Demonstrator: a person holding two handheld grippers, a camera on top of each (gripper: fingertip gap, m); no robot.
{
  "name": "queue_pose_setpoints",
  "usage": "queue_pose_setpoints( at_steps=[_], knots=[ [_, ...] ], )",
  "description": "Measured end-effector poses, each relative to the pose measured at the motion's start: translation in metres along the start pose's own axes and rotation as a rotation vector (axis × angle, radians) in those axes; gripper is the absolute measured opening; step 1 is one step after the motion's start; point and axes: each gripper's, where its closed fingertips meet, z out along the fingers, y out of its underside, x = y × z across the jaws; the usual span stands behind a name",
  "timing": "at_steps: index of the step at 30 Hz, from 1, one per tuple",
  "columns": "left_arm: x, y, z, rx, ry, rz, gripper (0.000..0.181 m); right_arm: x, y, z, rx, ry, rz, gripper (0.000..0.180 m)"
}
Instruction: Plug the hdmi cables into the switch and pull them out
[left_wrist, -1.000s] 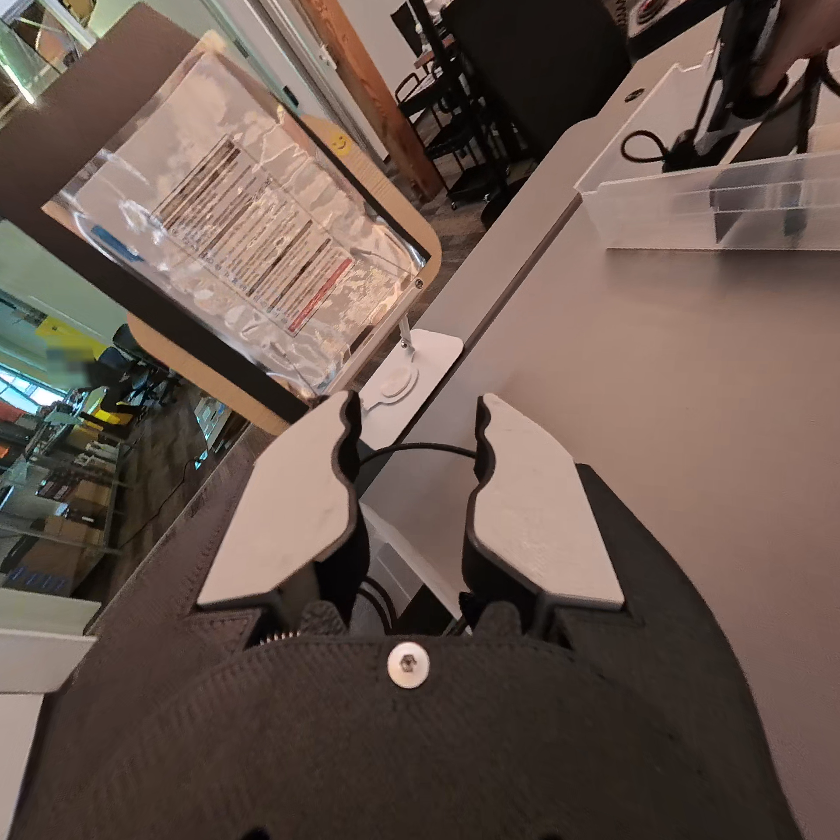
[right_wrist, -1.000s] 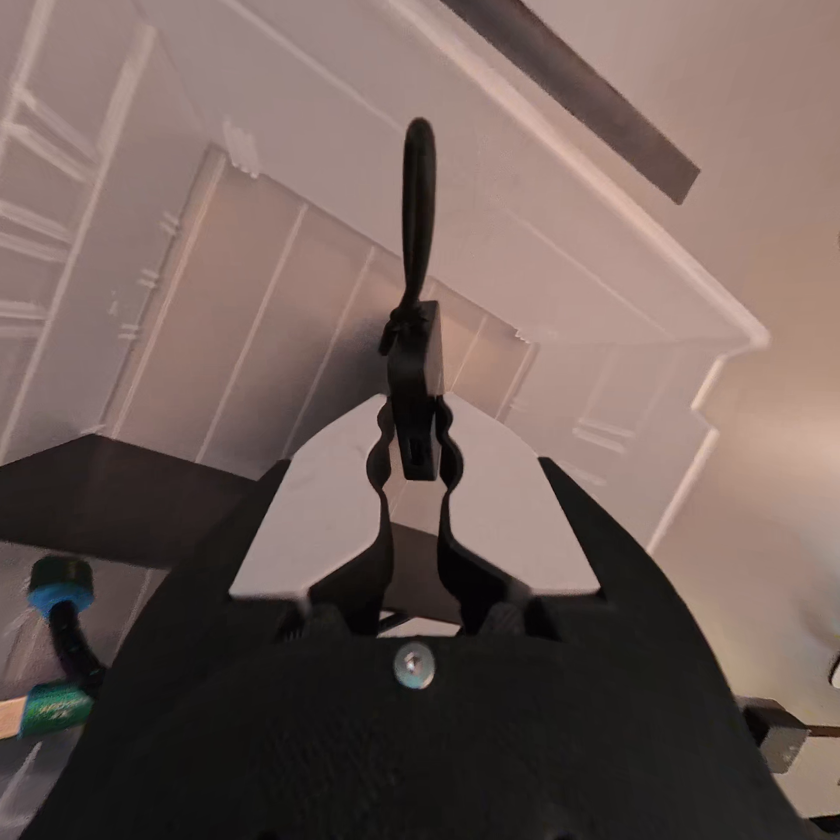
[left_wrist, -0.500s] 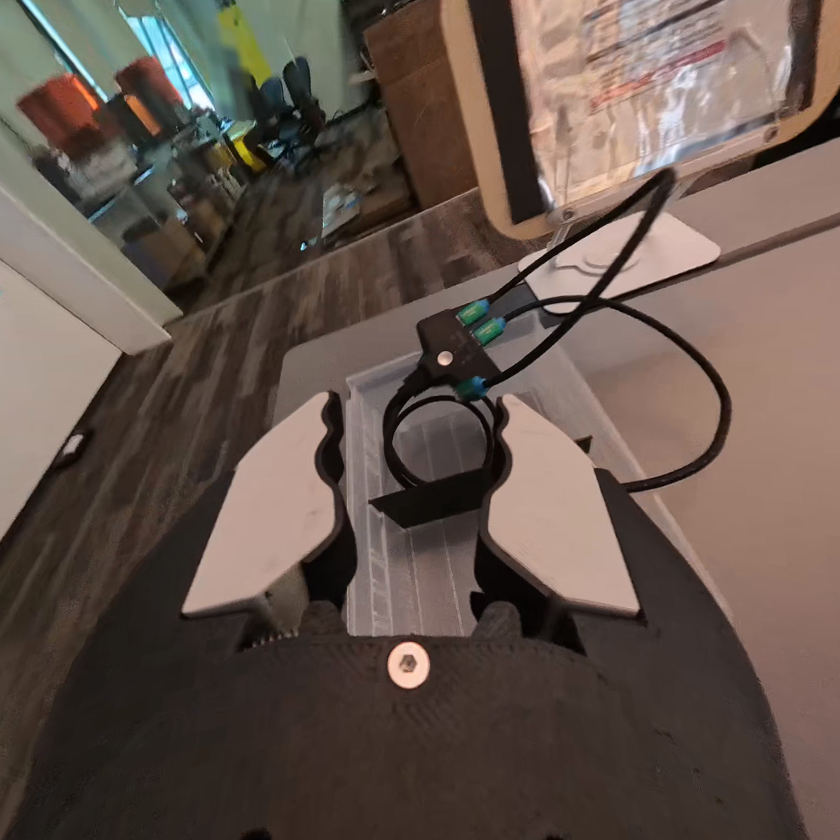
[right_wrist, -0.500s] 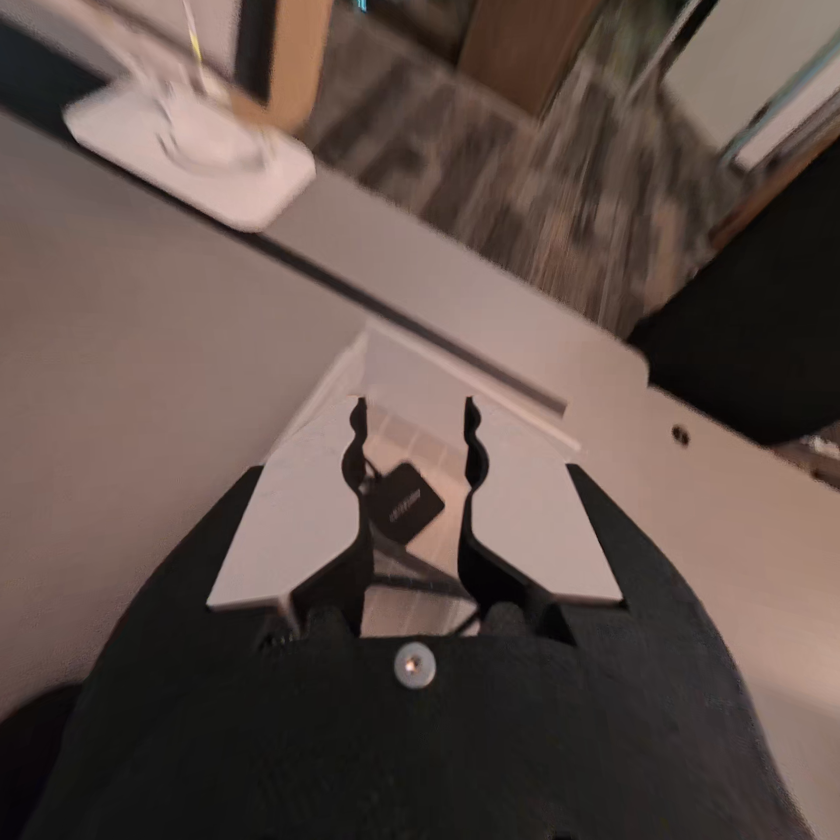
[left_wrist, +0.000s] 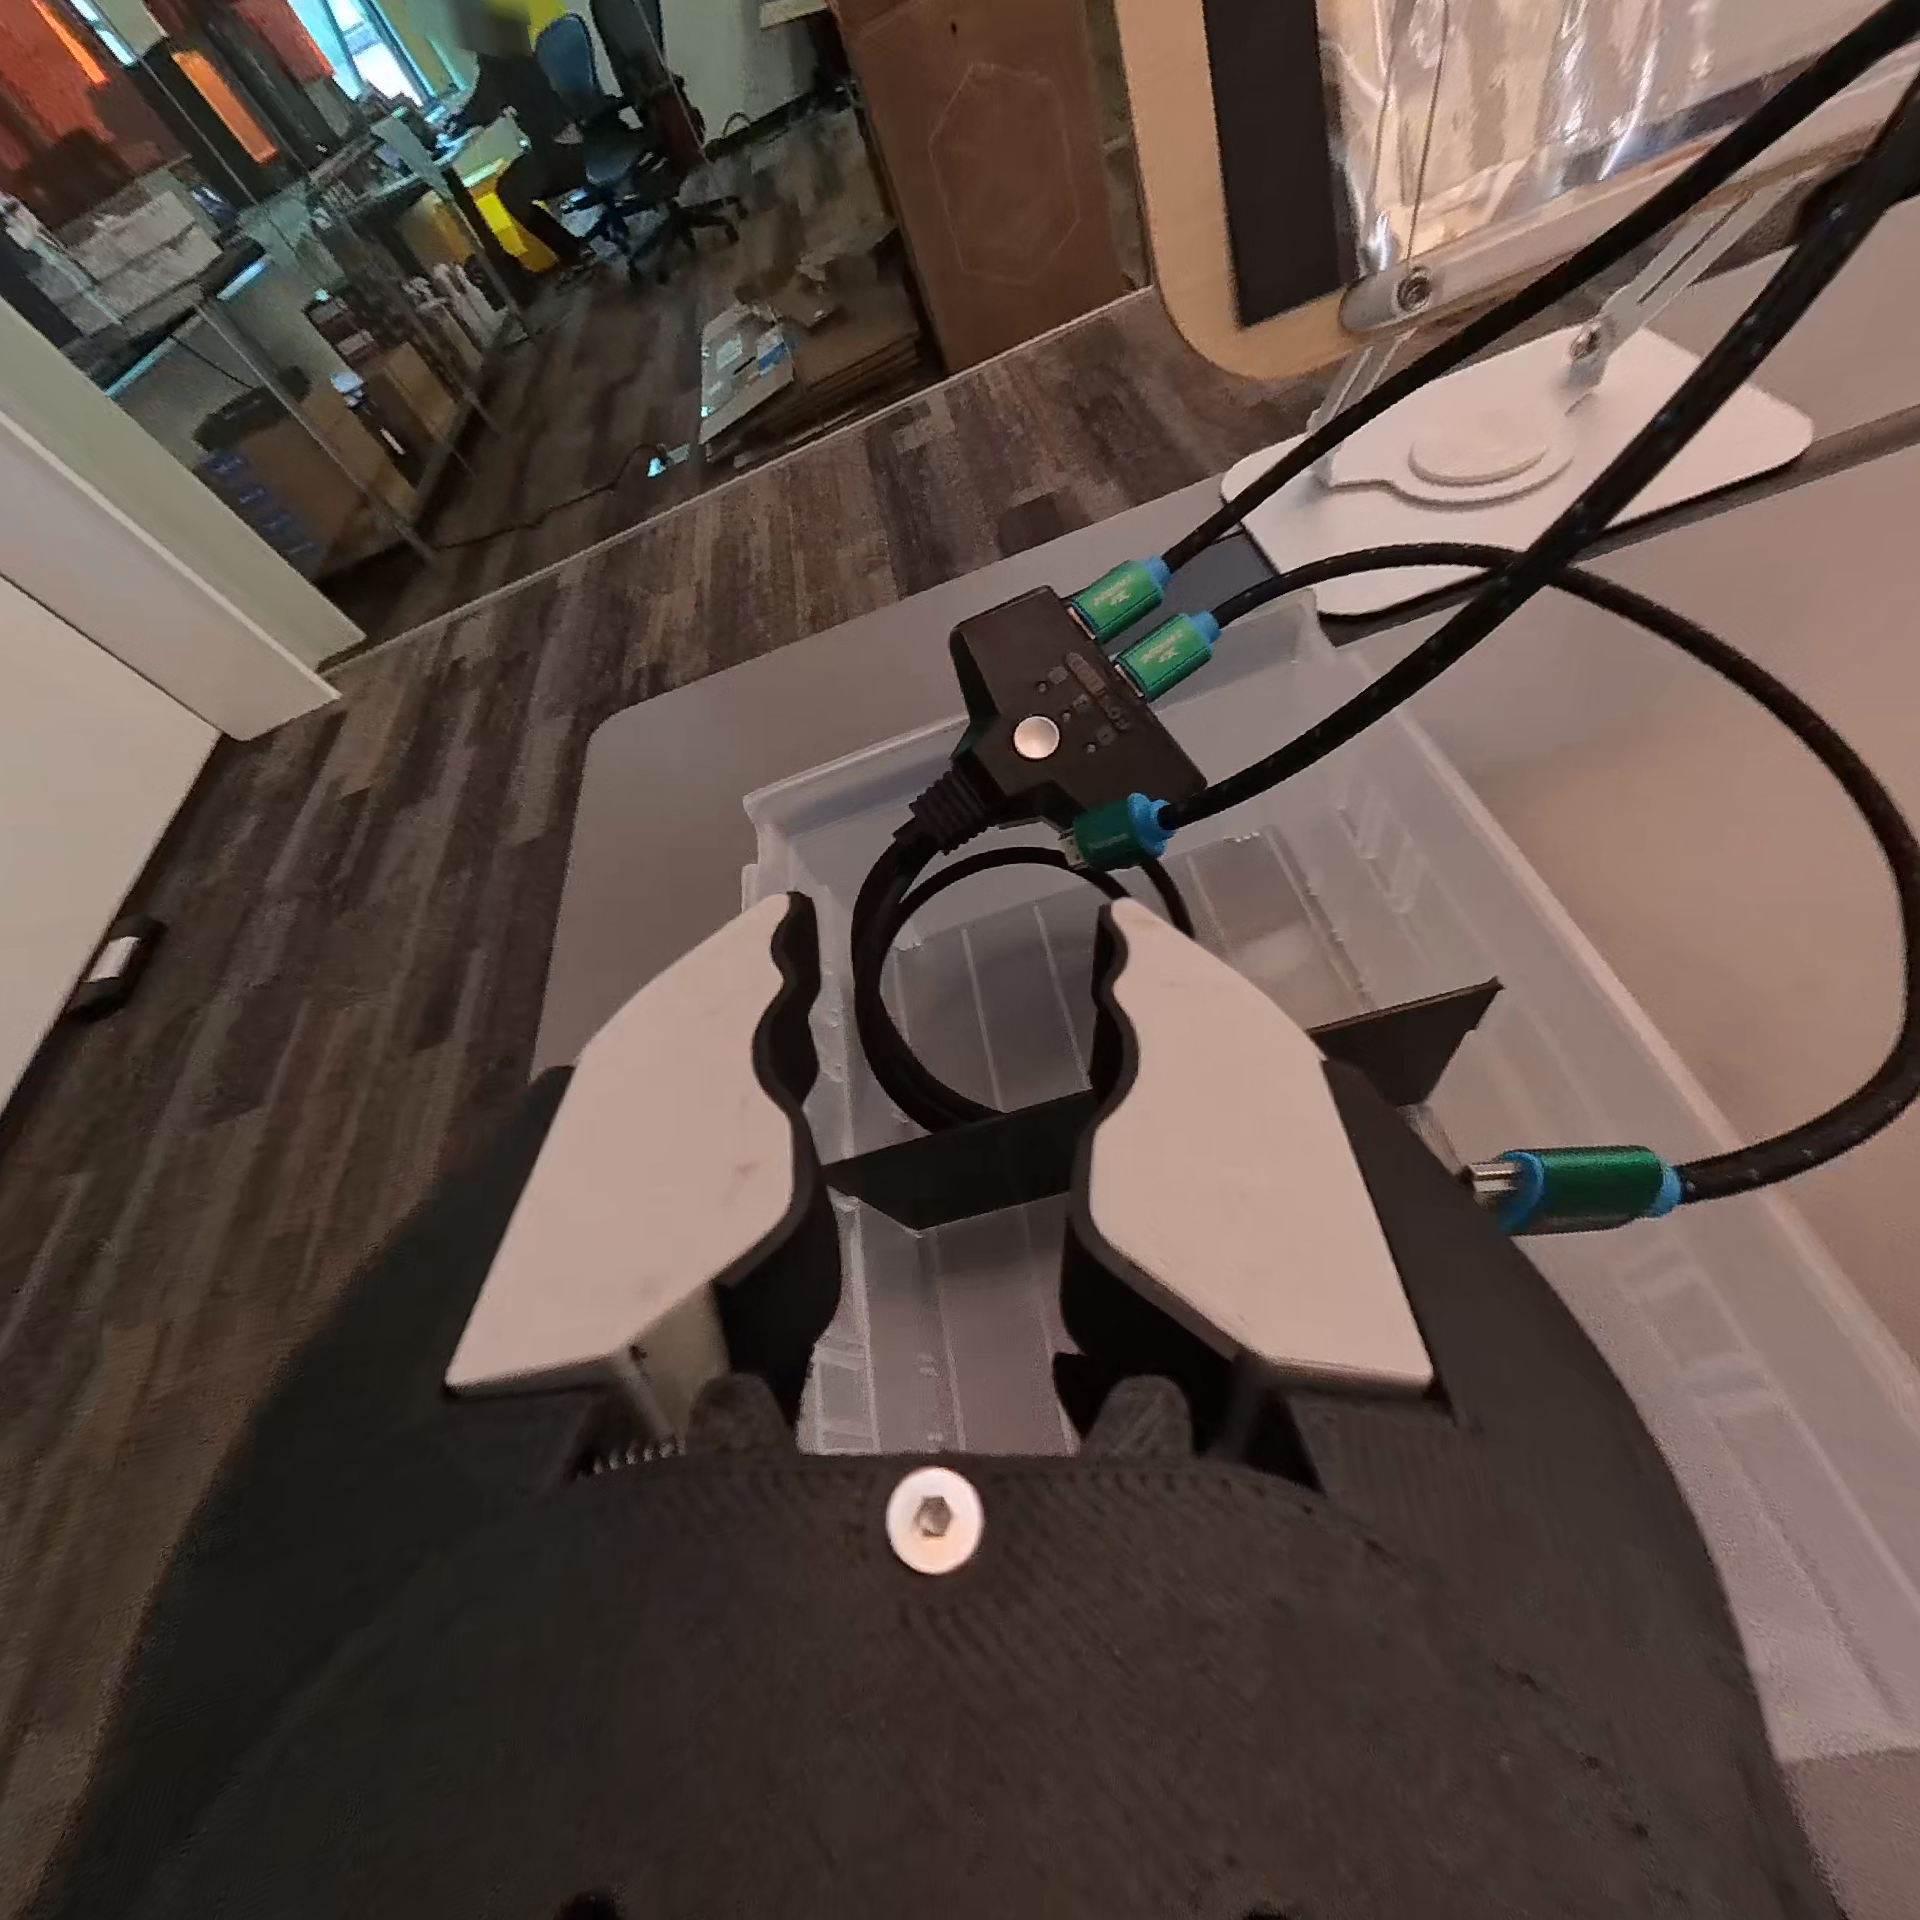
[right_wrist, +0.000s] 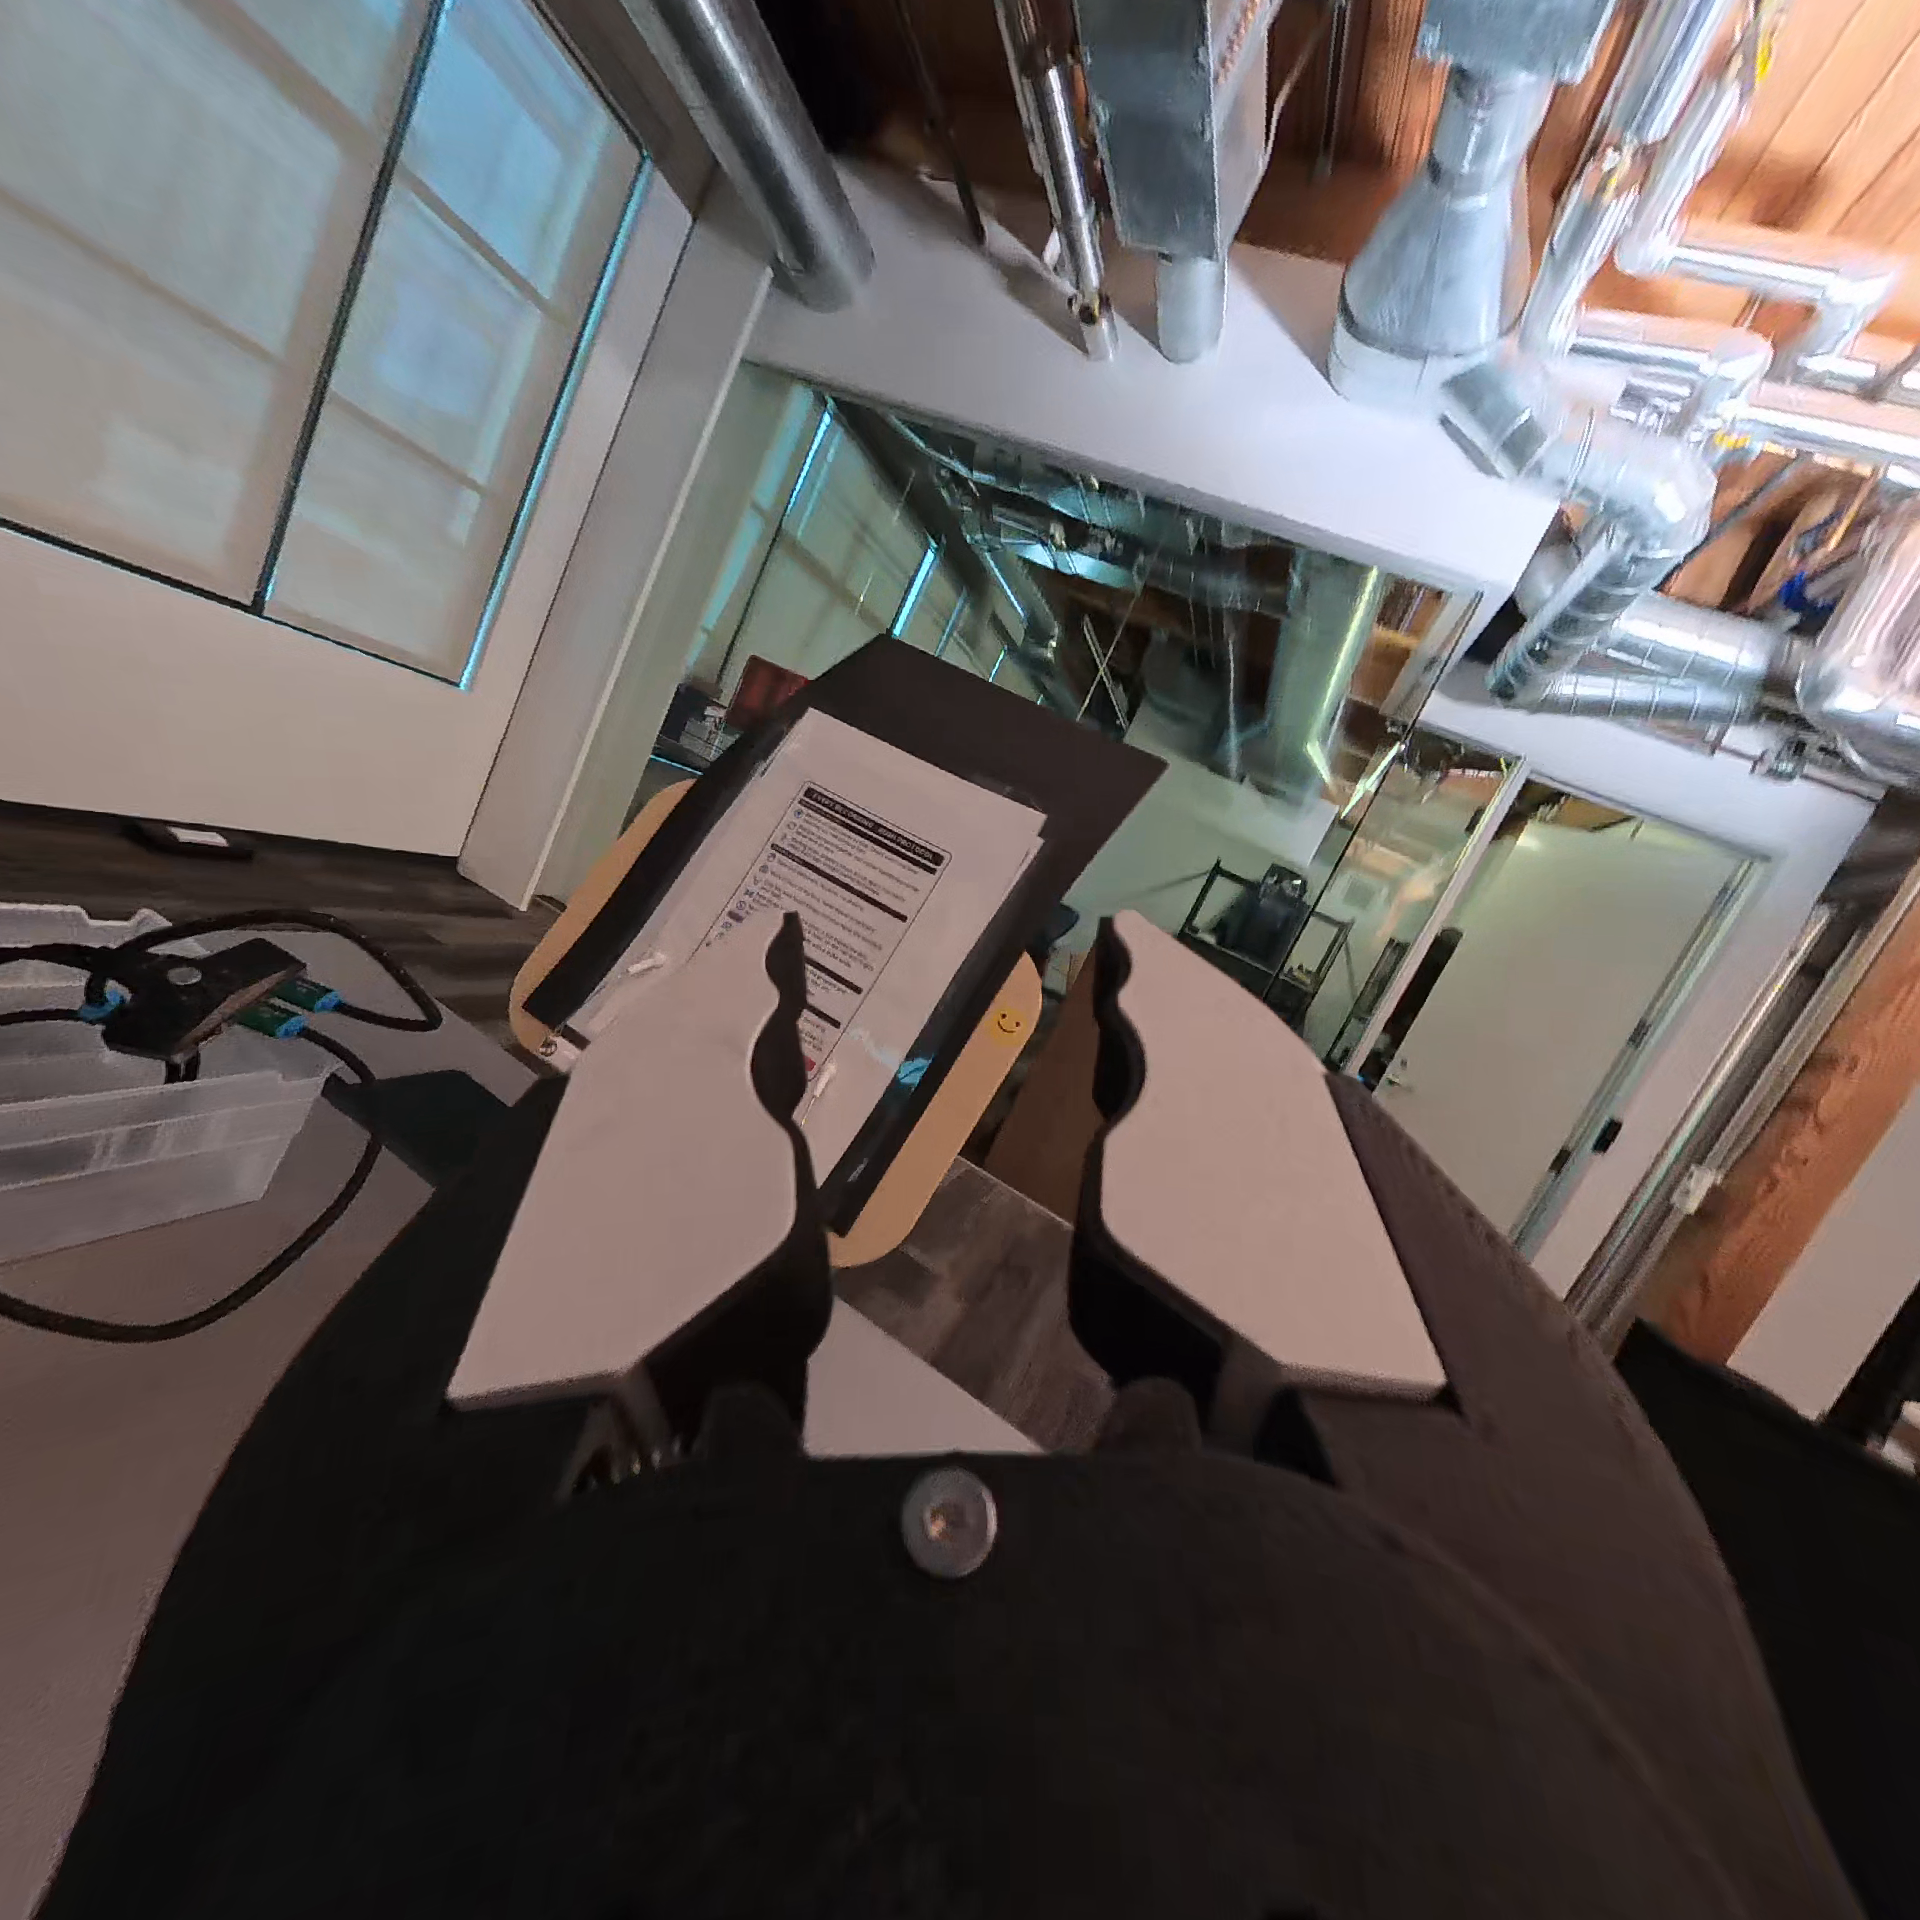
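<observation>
In the left wrist view a black HDMI switch (left_wrist: 1060, 717) rests on the far rim of a clear plastic bin (left_wrist: 1558, 1049). Two green-and-blue HDMI plugs (left_wrist: 1117, 601) sit in its far side. A third plug (left_wrist: 1117, 831) lies against its near side; I cannot tell if it is seated. A loose plug (left_wrist: 1579, 1190) hangs over the bin's right rim. The switch's own black cable (left_wrist: 883, 987) loops into the bin. My left gripper (left_wrist: 951, 935) is open and empty above the bin. My right gripper (right_wrist: 945, 935) is open and empty, tilted up; the switch (right_wrist: 192, 992) is far to its left.
A black divider (left_wrist: 956, 1164) stands across the bin. A sign board on a white stand (left_wrist: 1621, 436) is behind the bin at the table's far edge; it also shows ahead of the right gripper (right_wrist: 883, 894). Braided cables (right_wrist: 260, 1288) trail over the grey table.
My right gripper was shut on a small black piece, opened over a bin, then swung up towards the room. My left gripper turned from the sign board to the bin with the switch.
</observation>
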Motion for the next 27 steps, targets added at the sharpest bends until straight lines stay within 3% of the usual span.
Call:
queue_pose_setpoints(
  at_steps=[2, 4, 9, 12, 16, 23, 27],
  knots=[
    [0.0, -0.007, 0.003, 0.014, -0.026, 0.042, 0.048, -0.004, 0.003, 0.002, -0.013, -0.008, -0.037, 0.053],
    [-0.009, -0.018, 0.018, 0.035, -0.039, 0.092, 0.034, -0.004, 0.008, 0.004, -0.028, -0.011, -0.049, 0.053],
    [-0.011, 0.009, 0.083, -0.238, 0.201, 0.306, 0.053, 0.003, 0.021, 0.005, -0.059, -0.029, -0.012, 0.053],
    [-0.013, 0.037, 0.102, -0.369, 0.227, 0.518, 0.056, 0.01, 0.025, 0.003, -0.077, -0.021, -0.018, 0.053],
    [-0.001, 0.046, 0.122, -0.415, 0.318, 0.498, 0.054, 0.012, 0.03, 0.006, -0.072, -0.029, 0.014, 0.052],
    [0.003, 0.056, 0.148, -0.463, 0.321, 0.733, 0.027, 0.015, 0.051, 0.013, -0.128, -0.021, -0.014, 0.052],
    [0.005, 0.066, 0.158, -0.497, 0.305, 0.776, 0.038, 0.017, 0.064, 0.016, -0.165, -0.024, 0.001, 0.051]
  ],
)
